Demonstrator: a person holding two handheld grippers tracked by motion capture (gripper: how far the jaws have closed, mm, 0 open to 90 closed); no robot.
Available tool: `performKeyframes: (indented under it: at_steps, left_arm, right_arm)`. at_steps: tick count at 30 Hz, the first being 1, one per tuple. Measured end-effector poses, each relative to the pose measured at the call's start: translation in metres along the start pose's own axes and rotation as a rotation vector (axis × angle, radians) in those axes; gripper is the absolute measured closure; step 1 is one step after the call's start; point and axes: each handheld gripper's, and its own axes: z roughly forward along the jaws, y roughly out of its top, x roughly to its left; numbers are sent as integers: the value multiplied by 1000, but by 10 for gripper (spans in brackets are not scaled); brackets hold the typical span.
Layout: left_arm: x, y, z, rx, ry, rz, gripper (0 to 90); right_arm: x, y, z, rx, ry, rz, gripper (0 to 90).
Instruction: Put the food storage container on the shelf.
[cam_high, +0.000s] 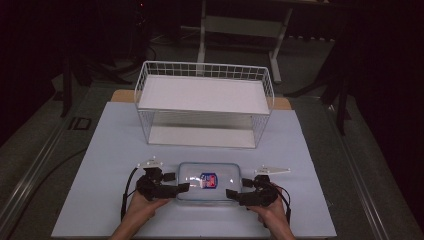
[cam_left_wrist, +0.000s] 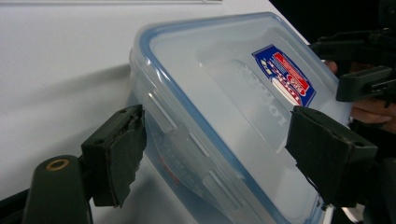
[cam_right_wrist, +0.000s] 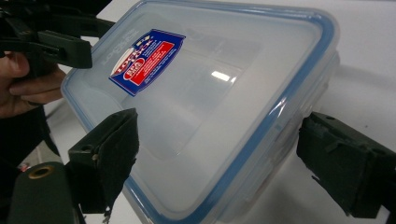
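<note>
A clear plastic container with rounded corners, a blue-rimmed snap lid and a red-and-blue label sits near the front edge of the white table, midway along it. It looks empty through the lid. The left gripper stands at its left end and the right gripper at its right end; both have their black padded jaws spread apart, straddling the container's ends without clamping them, as the left gripper view and right gripper view show. Toward the back edge stands a white wire basket rack with two flat white shelves, both bare. Open tabletop lies between container and rack and along both side edges.
</note>
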Motion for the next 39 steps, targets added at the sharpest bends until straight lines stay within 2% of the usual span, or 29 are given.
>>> performKeyframes:
  at_steps: [6, 9, 12, 13, 16, 20, 23, 24, 25, 27, 28, 31, 35, 38, 39]
  left_arm:
    - [2, 0, 1, 12, -21, -25, 188]
    - [5, 0, 5, 38, -65, -57, 180]
    - [4, 0, 5, 39, -64, -58, 177]
    - [5, 0, 5, 41, -65, -58, 179]
    - [5, 0, 4, 43, -68, -67, 185]
    - [9, 0, 1, 36, -88, -110, 239]
    - [10, -1, -1, 21, -96, -132, 299]
    - [11, -3, -4, 5, -106, -152, 299]
    - [11, -4, -6, 1, -109, -143, 345]
    - [10, -4, -8, -5, -109, -138, 372]
    - [7, -5, -12, -8, -111, -126, 387]
    - [5, -7, -17, -15, -120, -118, 440]
    - [-1, -9, -21, -8, -110, -94, 461]
    - [-3, -10, -23, -7, -107, -91, 466]
    - [-5, -13, -24, -4, -109, -102, 471]
  right_arm:
    - [-3, -1, 0, -1, 15, 24, 132]
    - [-5, -2, 1, 0, 27, 43, 129]
    - [-7, -2, 1, 3, 36, 54, 126]
    - [-9, -2, 3, 6, 57, 80, 134]
    - [-11, -3, 5, 13, 84, 104, 129]
    - [-11, -3, 2, 20, 87, 110, 161]
    - [-11, -3, 0, 18, 90, 119, 188]
    - [-12, -3, -1, 20, 95, 126, 199]
    - [-12, -4, -5, 21, 107, 135, 251]
    - [-13, -5, -7, 18, 112, 142, 275]
    - [-14, -6, -11, 13, 127, 161, 332]
    - [-14, -7, -17, 5, 144, 176, 396]
    - [-12, -8, -22, 5, 145, 170, 435]
    - [-11, -8, -24, 6, 150, 173, 452]
    - [-11, -9, -25, 0, 154, 180, 468]
